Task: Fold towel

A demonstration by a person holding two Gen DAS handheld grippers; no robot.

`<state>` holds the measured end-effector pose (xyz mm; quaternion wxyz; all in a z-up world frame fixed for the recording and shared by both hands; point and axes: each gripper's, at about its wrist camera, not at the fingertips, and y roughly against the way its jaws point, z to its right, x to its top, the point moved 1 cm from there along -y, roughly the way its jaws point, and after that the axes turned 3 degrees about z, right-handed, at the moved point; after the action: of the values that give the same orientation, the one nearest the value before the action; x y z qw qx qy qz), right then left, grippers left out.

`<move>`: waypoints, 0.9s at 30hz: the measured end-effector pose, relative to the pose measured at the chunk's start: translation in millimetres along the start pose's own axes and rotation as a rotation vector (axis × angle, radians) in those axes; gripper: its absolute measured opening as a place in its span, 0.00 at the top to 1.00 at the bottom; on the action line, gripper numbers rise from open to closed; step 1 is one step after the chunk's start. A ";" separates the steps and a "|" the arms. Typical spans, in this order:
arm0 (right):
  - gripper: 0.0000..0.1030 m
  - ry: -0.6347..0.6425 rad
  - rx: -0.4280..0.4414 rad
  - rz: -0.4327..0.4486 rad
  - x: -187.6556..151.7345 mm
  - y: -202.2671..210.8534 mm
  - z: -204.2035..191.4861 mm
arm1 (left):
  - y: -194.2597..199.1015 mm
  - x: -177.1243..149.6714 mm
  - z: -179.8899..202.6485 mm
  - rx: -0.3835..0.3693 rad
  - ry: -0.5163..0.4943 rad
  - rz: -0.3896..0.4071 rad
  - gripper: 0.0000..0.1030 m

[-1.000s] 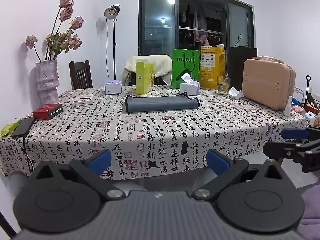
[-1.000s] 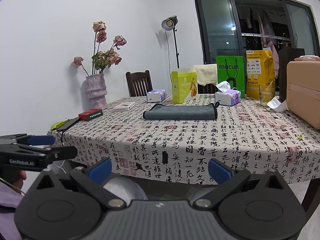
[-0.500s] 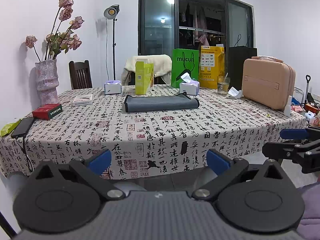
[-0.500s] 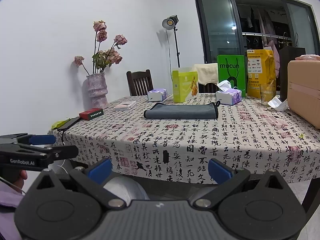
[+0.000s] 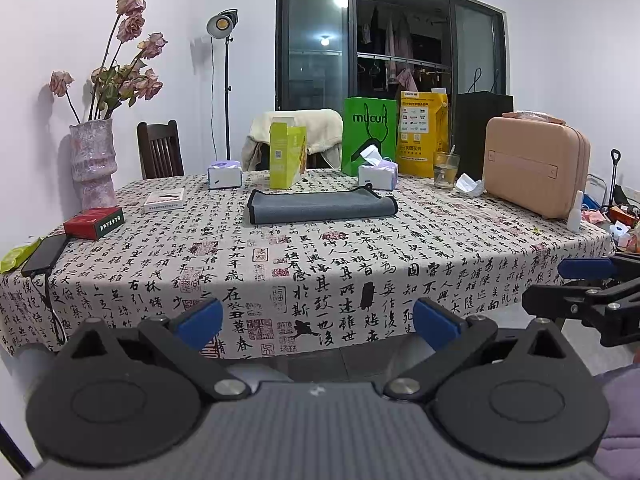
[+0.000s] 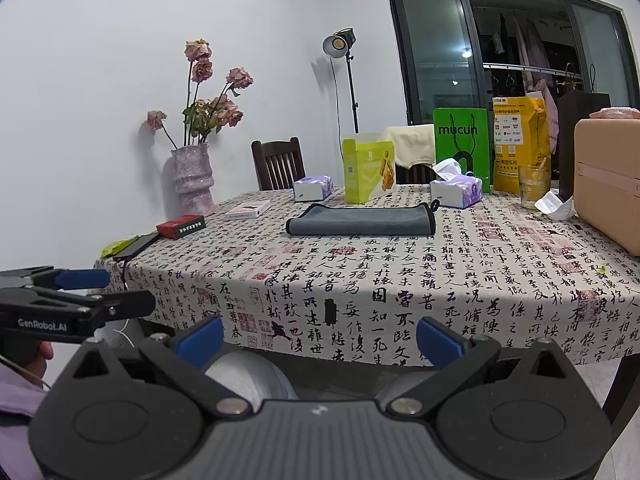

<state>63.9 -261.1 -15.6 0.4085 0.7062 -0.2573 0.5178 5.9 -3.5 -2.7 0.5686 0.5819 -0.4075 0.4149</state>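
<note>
A grey towel [image 5: 320,207] lies folded into a long flat strip on the table [image 5: 320,272] with the calligraphy cloth, towards the far middle; it also shows in the right wrist view [image 6: 362,221]. My left gripper [image 5: 318,322] is open and empty, held off the table's near edge, well short of the towel. My right gripper [image 6: 320,336] is open and empty too, also off the near edge. Each gripper shows at the side of the other's view: the right one [image 5: 588,280], the left one [image 6: 80,284].
Behind the towel stand a lime box [image 5: 287,156], two tissue boxes [image 5: 378,174], a green bag [image 5: 369,136], a yellow bag [image 5: 422,128] and a glass [image 5: 445,170]. A pink case [image 5: 534,166] is at the right. A vase [image 5: 92,162], red box [image 5: 94,222] and phone [image 5: 44,254] are at the left.
</note>
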 end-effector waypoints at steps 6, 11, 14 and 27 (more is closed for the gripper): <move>0.00 0.003 0.000 0.001 0.4 -0.3 -0.4 | -0.2 -0.2 0.6 0.000 0.000 0.000 0.00; 0.00 0.002 0.001 0.003 0.5 -0.6 -0.2 | -0.5 -0.3 0.7 0.000 0.000 0.001 0.00; 0.00 0.003 0.001 0.004 0.5 -0.3 -0.1 | -0.2 -0.3 0.6 0.001 0.000 0.000 0.00; 0.00 0.005 -0.002 0.008 1.3 -0.4 -0.2 | 0.1 3.6 1.0 0.002 -0.005 0.008 0.00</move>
<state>64.5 -260.6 -14.5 0.4076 0.7035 -0.2596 0.5212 7.0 -4.5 0.7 0.5654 0.5819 -0.4105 0.4161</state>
